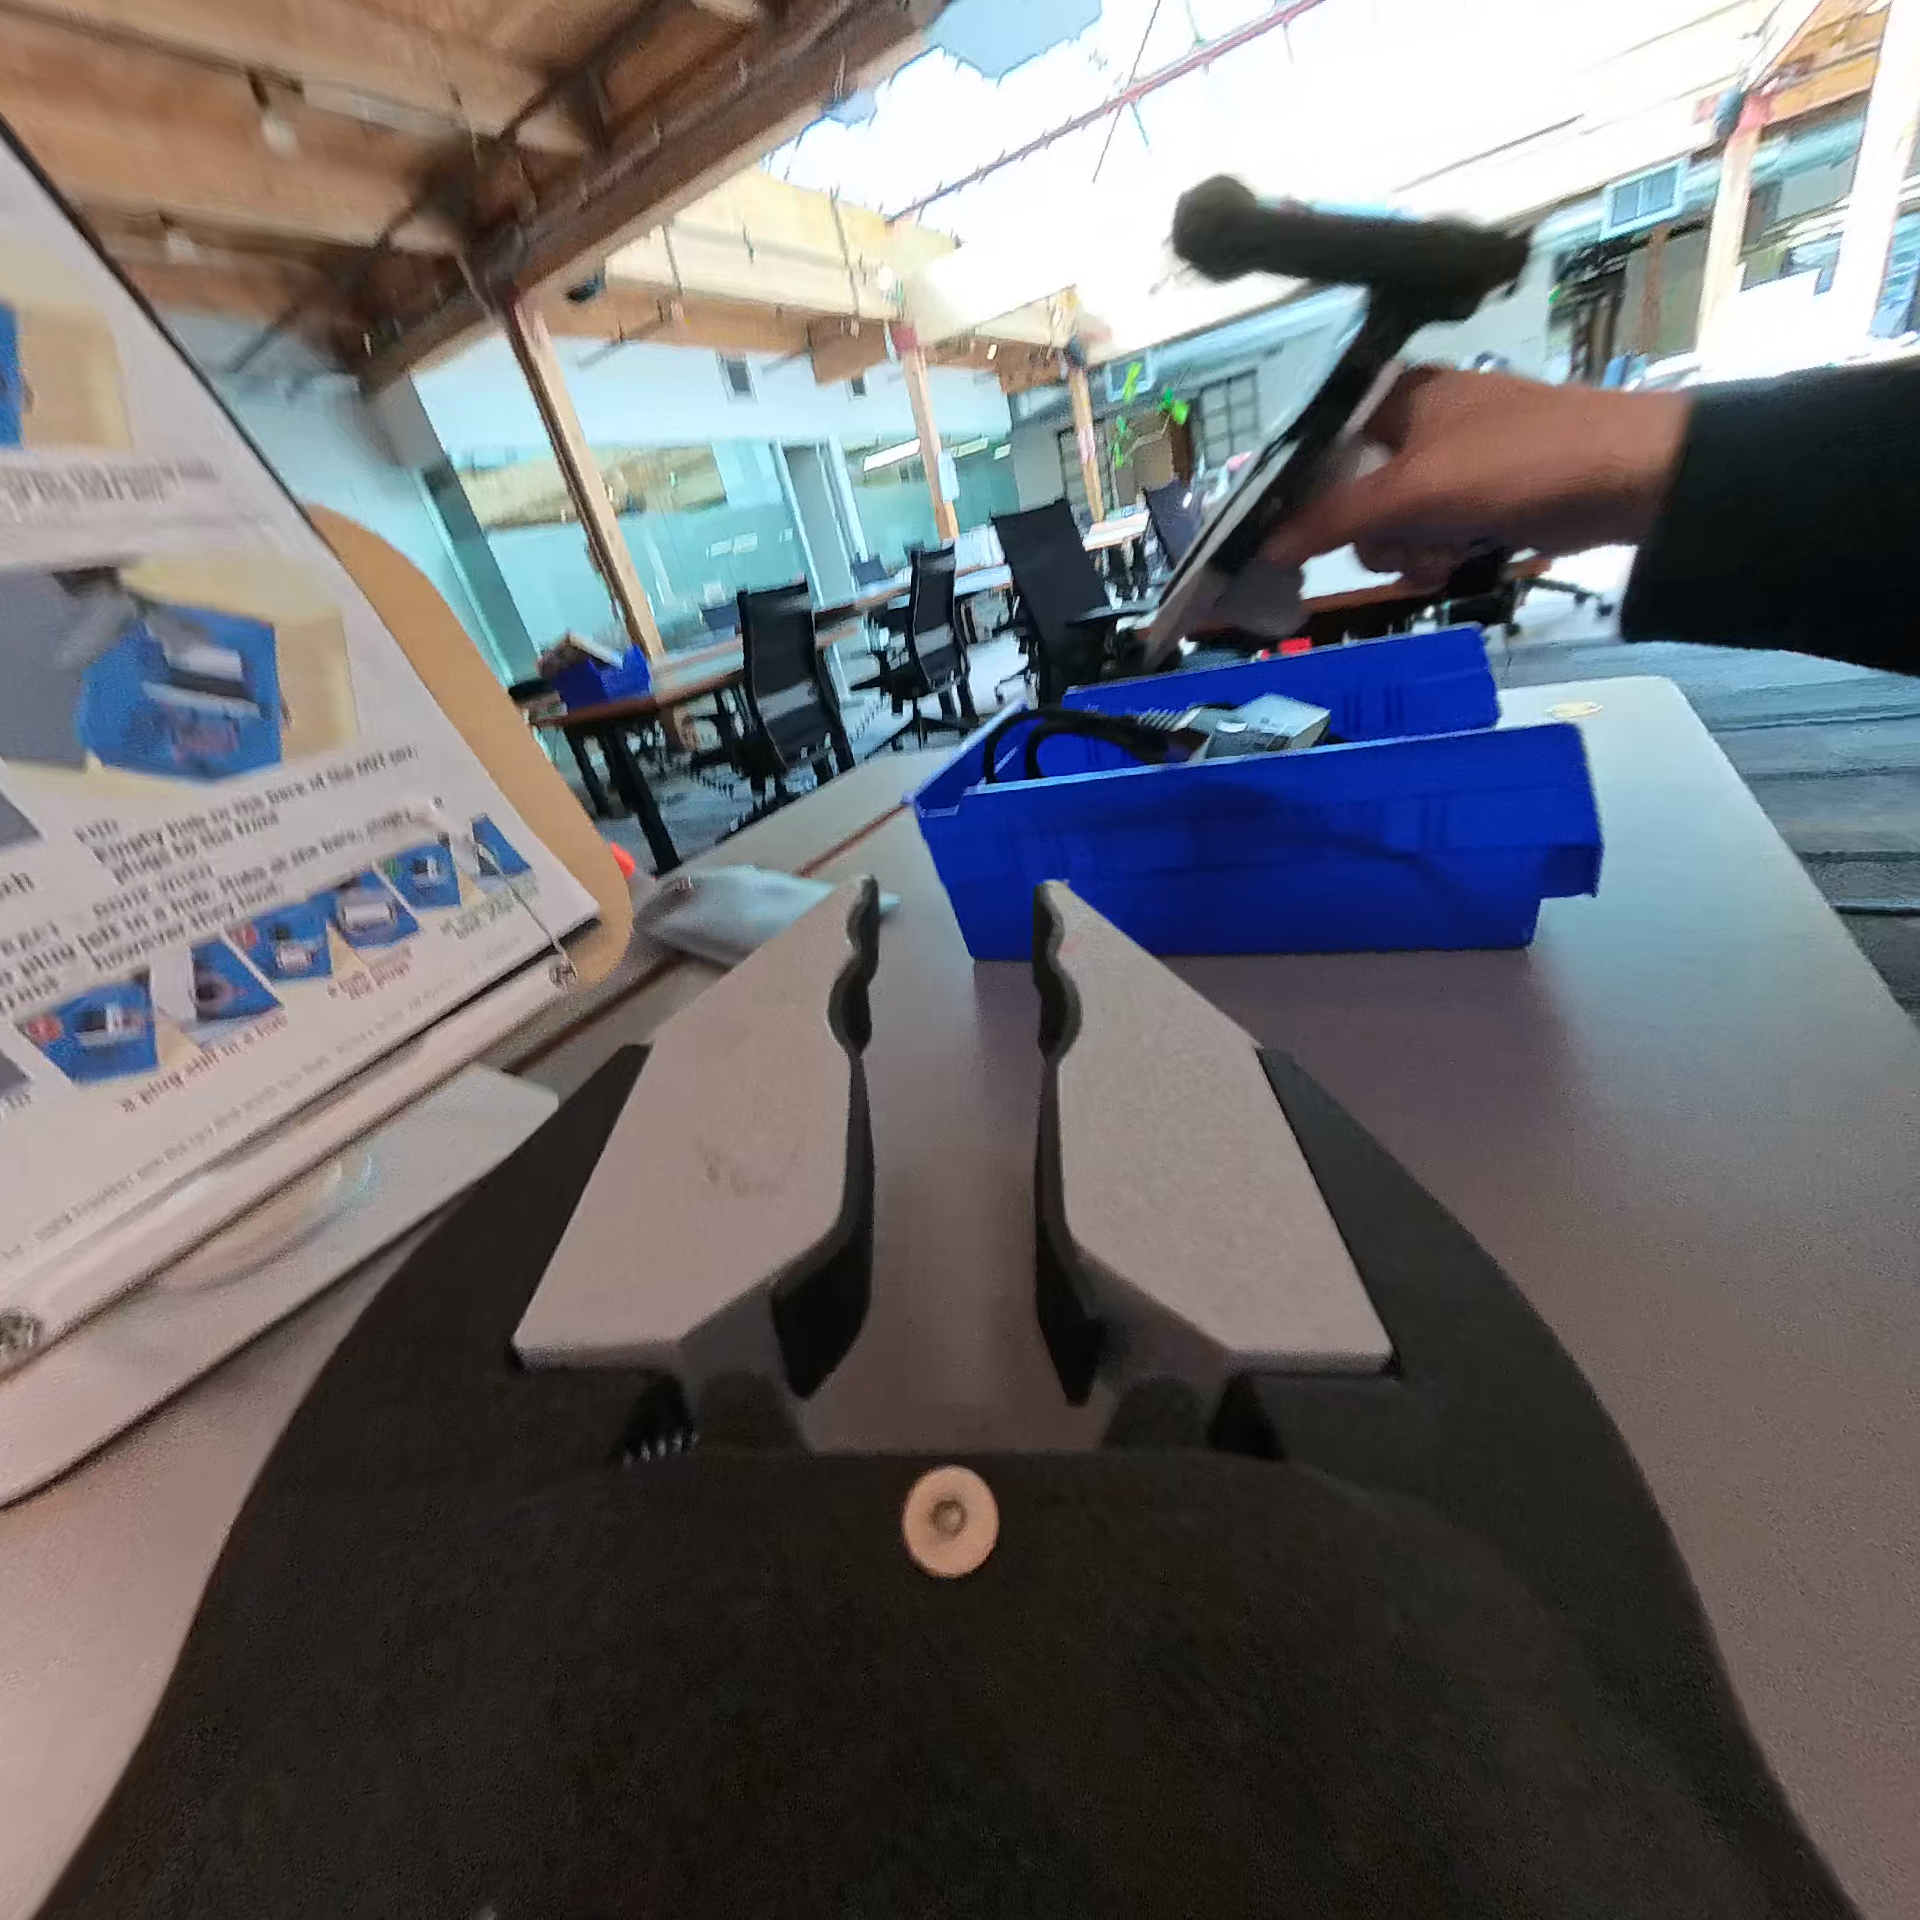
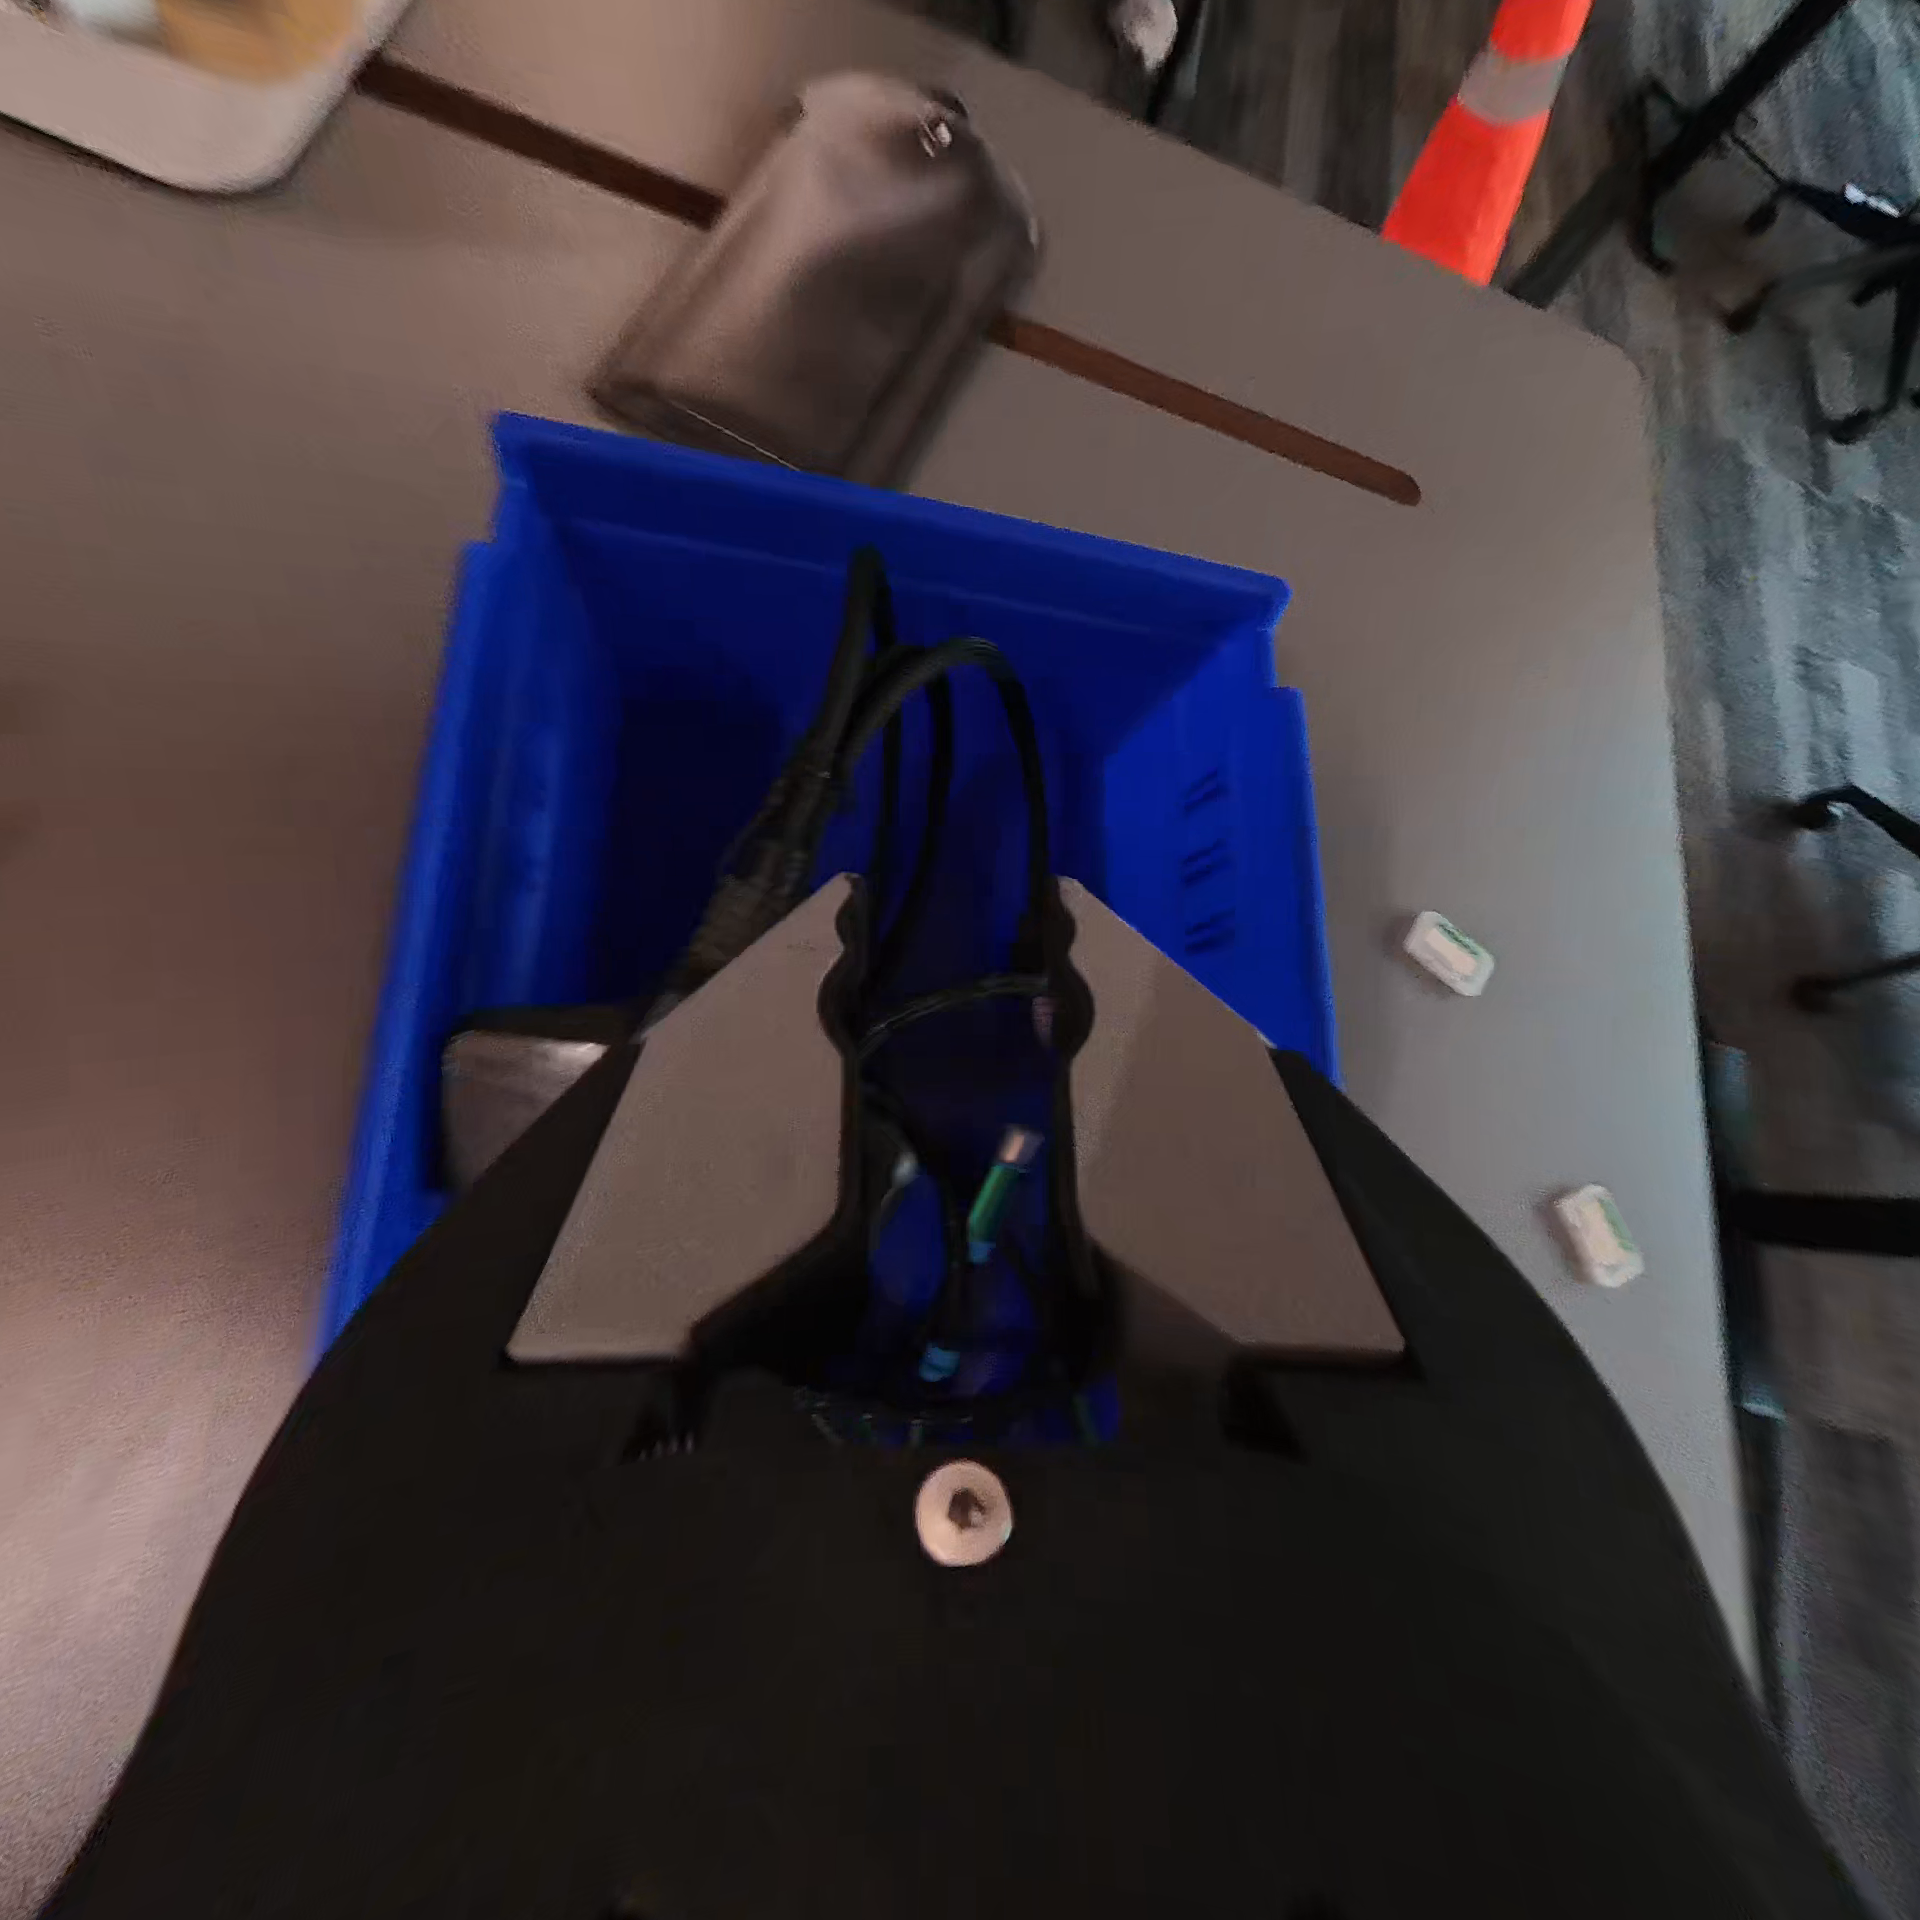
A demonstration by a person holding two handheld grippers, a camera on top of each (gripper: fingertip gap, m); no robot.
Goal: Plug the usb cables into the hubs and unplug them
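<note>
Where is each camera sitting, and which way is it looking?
Left wrist view: sits on the left gripper, low over the grey table, looking level across it at the blue bin and an instruction sheet; its open jaws show, plus a hand holding the other gripper.
Right wrist view: sits on the right gripper, above the bin, looking down at black cables inside; its open jaws show.
Both views share the blue bin and table.

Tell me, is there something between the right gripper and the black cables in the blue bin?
Nothing visible. The right gripper hangs open directly above the blue bin, and the black cables lie uncovered just beyond its fingertips. The bin has no lid.
</note>
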